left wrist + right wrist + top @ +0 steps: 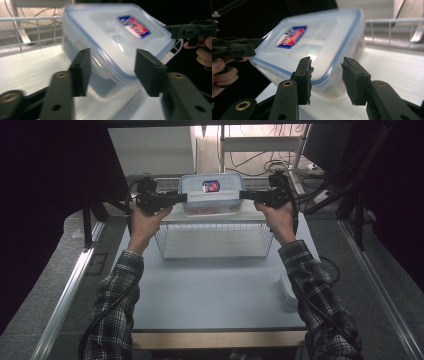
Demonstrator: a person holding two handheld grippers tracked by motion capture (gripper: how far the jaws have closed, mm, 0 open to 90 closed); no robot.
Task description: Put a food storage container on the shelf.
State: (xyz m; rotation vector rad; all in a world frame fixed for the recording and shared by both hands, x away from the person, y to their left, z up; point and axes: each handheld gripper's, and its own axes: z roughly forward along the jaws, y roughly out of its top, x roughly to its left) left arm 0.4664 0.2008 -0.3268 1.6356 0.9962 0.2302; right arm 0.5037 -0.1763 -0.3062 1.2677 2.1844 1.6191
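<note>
While we are reaching both sleeves forward over the bare near half of the table, we are passing a wire basket standing toward the far edge, with a white shelf top behind it. Beyond the basket we are bringing the left gripper and the right gripper up to the two short ends of a clear lidded container with a blue-rimmed lid and a red and blue label. Both pairs of jaws are standing spread around its rim, not yet clamping, and the container is looking tilted and blurred in both gripper views
</note>
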